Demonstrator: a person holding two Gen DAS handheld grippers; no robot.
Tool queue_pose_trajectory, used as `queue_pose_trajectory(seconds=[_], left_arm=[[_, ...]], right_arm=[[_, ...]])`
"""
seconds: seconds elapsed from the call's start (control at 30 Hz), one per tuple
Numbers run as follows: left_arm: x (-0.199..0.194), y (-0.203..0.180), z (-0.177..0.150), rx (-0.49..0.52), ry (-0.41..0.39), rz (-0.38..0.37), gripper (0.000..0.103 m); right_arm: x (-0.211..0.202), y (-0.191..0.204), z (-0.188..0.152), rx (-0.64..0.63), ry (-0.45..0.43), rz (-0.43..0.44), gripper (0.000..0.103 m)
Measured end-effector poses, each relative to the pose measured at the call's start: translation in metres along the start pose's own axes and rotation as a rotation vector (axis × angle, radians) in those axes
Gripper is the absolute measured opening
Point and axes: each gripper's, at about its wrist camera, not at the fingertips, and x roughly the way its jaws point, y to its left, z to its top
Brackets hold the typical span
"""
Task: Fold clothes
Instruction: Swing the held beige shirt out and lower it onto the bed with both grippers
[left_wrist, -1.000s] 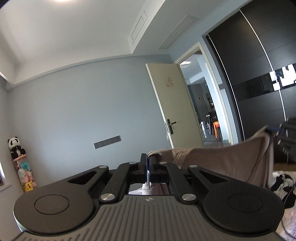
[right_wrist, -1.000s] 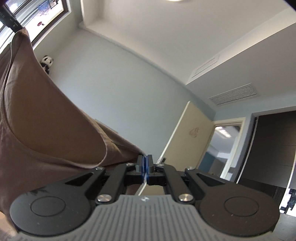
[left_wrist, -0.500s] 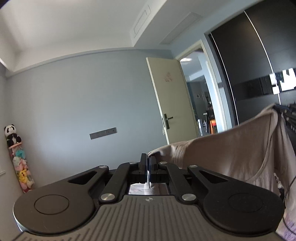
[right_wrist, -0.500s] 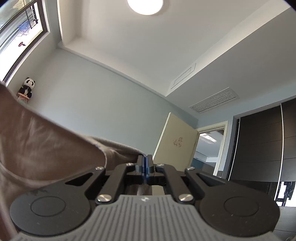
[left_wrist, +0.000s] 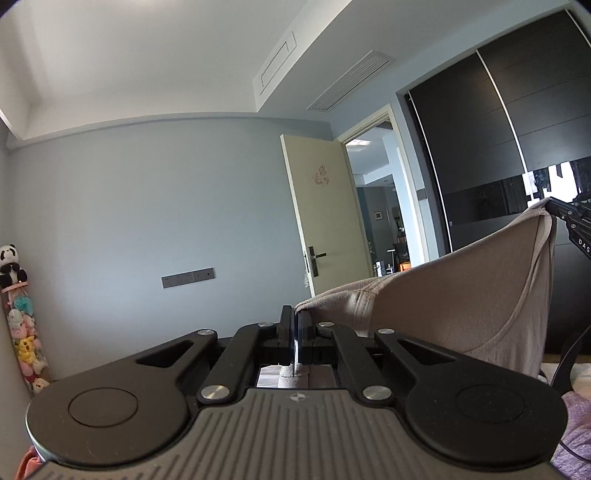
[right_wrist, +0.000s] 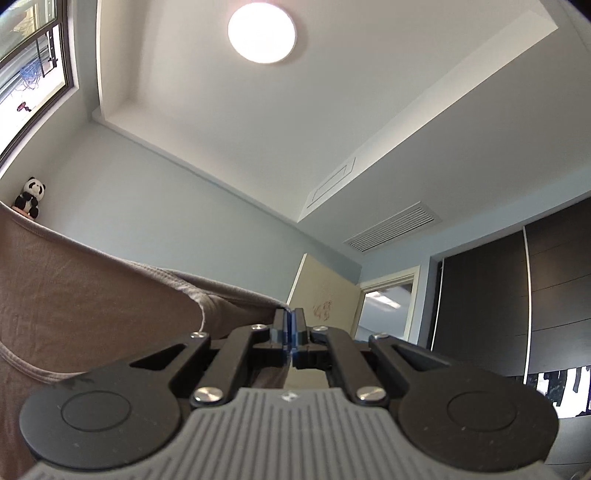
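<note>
A brown-beige top (left_wrist: 461, 295) hangs stretched in the air between my two grippers. My left gripper (left_wrist: 295, 325) is shut on one edge of it, and the cloth runs right and up to the other gripper's black fingers (left_wrist: 569, 218) at the right edge. In the right wrist view my right gripper (right_wrist: 290, 325) is shut on the top (right_wrist: 92, 295), which spreads out to the left with its seamed hem showing. Both cameras point upward at the walls and ceiling. The lower part of the top is hidden.
A cream door (left_wrist: 325, 210) stands open in the blue wall, beside a dark sliding wardrobe (left_wrist: 517, 147). A rack of plush toys with a panda (left_wrist: 11, 262) stands at the far left. A pinkish-grey bed cover (left_wrist: 576, 435) shows at lower right. A round ceiling lamp (right_wrist: 262, 31) is overhead.
Both grippers have risen and tilted upward with the top held. The cloth has sunk lower in the right wrist view and now hangs more taut between the grippers.
</note>
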Motion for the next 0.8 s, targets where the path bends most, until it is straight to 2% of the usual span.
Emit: queue_pose_trajectory(seconds=[0.3,0.5,0.63,0.8], left_arm=[[0.005,0.002,0.011,-0.022,-0.062,-0.020,0.000],[0.062,0.000,-0.014,-0.026,0.059,-0.044,0.000],[0.113,0.001,-0.045,-0.029,0.150,-0.053,0.000],[0.202,0.003,-0.083,-0.025,0.270,-0.069,0.000]], right_arm=[[-0.018,-0.003,0.006,0.005,-0.038,-0.018,0.002],[0.017,0.008,-0.032,-0.020,0.064,0.013,0.002],[0.049,0.023,-0.077,-0.029,0.172,0.036,0.002],[0.105,0.048,-0.146,-0.053,0.313,0.072,0.002]])
